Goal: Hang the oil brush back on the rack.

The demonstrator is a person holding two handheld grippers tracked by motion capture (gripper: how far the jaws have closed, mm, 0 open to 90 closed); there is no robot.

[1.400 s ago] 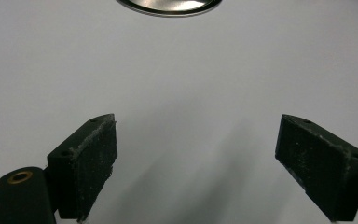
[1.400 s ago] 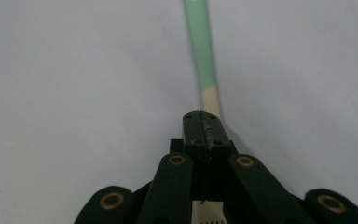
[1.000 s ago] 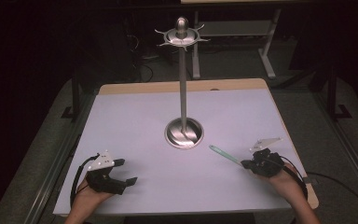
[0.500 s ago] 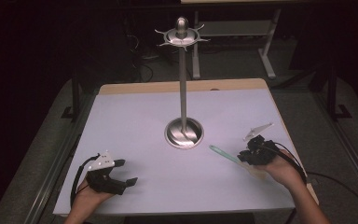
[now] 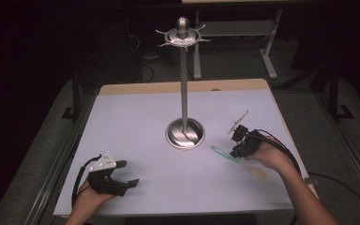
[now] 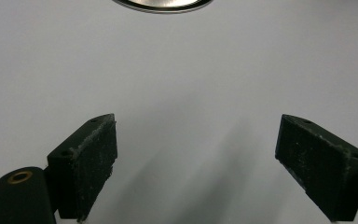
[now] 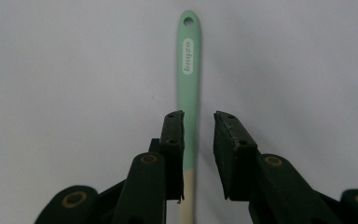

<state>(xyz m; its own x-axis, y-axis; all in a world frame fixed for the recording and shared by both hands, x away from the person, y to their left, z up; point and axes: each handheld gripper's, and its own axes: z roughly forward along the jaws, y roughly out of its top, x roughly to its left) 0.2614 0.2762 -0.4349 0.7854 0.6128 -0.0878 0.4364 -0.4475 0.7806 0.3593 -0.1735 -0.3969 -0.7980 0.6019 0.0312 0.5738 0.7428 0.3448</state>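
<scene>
Two hands low over the table: left gripper [image 5: 124, 174] wide apart, right gripper [image 7: 199, 135] just released, astride the spatula [image 7: 188, 88].

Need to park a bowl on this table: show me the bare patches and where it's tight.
Bare: the far-left stretch of the table between its edge and the stand, and the near middle between the left tool and the spatula. Tight: stand base to right tool.
</scene>
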